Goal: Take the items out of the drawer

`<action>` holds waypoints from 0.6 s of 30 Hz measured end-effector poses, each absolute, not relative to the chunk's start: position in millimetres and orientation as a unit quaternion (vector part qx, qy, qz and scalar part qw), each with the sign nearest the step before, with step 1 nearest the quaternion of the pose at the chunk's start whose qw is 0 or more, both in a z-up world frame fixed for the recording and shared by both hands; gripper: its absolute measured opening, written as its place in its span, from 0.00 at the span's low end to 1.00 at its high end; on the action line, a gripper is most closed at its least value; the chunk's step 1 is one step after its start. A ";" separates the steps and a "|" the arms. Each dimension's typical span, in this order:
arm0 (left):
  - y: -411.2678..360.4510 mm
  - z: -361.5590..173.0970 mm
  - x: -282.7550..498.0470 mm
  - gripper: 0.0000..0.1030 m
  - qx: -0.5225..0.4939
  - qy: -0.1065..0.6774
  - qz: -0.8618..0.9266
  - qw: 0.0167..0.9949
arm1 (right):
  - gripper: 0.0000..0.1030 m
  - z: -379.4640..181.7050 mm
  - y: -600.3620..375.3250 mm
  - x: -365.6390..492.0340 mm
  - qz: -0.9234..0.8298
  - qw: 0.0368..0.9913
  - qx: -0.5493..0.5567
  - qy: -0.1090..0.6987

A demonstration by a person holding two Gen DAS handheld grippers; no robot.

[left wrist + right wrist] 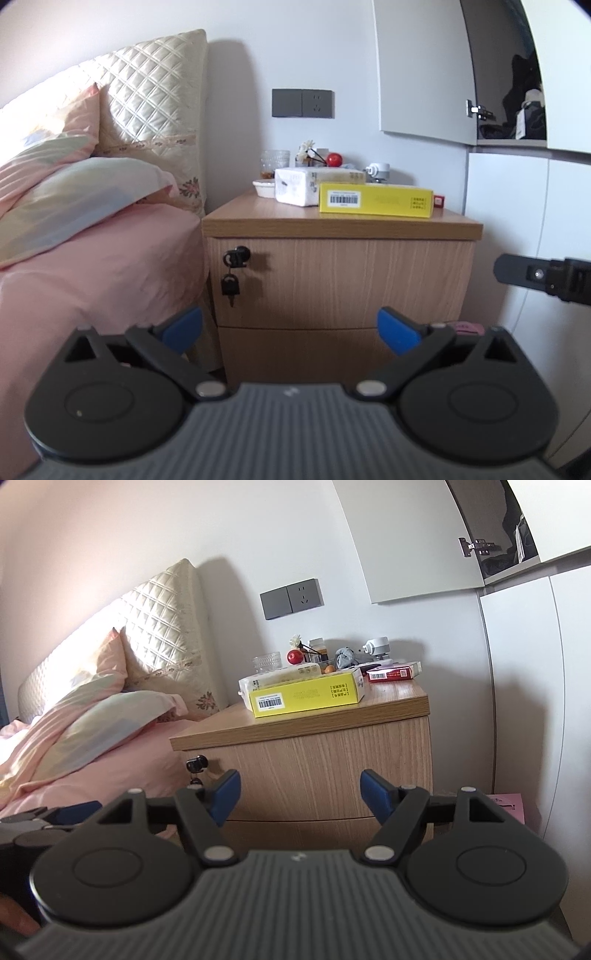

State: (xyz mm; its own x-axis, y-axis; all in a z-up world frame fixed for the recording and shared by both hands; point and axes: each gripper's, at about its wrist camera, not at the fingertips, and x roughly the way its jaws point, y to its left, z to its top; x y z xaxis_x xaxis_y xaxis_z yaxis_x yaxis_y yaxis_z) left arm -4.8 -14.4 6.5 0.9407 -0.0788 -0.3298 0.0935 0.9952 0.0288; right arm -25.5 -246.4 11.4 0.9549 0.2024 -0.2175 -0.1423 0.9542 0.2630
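- The left tongs [289, 329] stood wide open with nothing between their blue pads, held level in front of the wooden nightstand [340, 284] and clear of it.
- The right tongs [300, 796] were likewise spread apart and empty, facing the same nightstand from a little further right; their dark tip also showed at the right edge of the left wrist view.
- The upper drawer [343, 280] was shut, its front flush under the top, with a black key [231, 284] hanging from the lock at its upper left corner.
- The lower drawer [303, 354] was closed too (only its top strip showed above the tongs' body), so whatever lay inside either drawer could not be seen.
- On the surface a yellow box [306, 696] with a barcode label lay nearest the front edge, with a white tissue pack [277, 675] touching it from behind.
- A red and white box [393, 672] lay near the right rear corner, apart from the yellow one.
- Behind these stood a clear glass [265, 663], a red ball [294, 657] and what looked like a small white camera [376, 646], though the clutter there was hard to sort out.
- A bed with pink sheets [92, 266] and a quilted cream headboard [147, 96] sat just beside the nightstand's left side.
- A grey wall socket [303, 103] sat on the wall above.
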 end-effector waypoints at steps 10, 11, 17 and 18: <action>-15.9 6.6 -5.1 1.00 0.020 0.164 -0.041 0.985 | 1.00 8.6 -254.6 -26.6 0.090 0.981 0.122 0.116; -16.1 6.4 -4.6 1.00 0.019 0.164 -0.038 0.985 | 1.00 8.3 -255.6 -26.8 0.091 0.982 0.122 0.116; -13.2 6.6 -4.4 1.00 0.018 0.166 -0.033 0.985 | 1.00 4.1 -257.4 -30.1 0.091 0.982 0.123 0.113; -13.4 6.3 -4.3 1.00 0.019 0.166 -0.033 0.985 | 1.00 2.2 -255.3 -32.0 0.089 0.982 0.124 0.114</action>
State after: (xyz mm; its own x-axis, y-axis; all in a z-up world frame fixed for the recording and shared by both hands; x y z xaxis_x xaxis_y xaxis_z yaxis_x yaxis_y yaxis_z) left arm -4.3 -13.4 6.3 0.9426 -0.0582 -0.3287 0.0710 0.9971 0.0270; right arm -32.0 -255.3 2.2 0.9582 0.2034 -0.2014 -0.1469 0.9533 0.2638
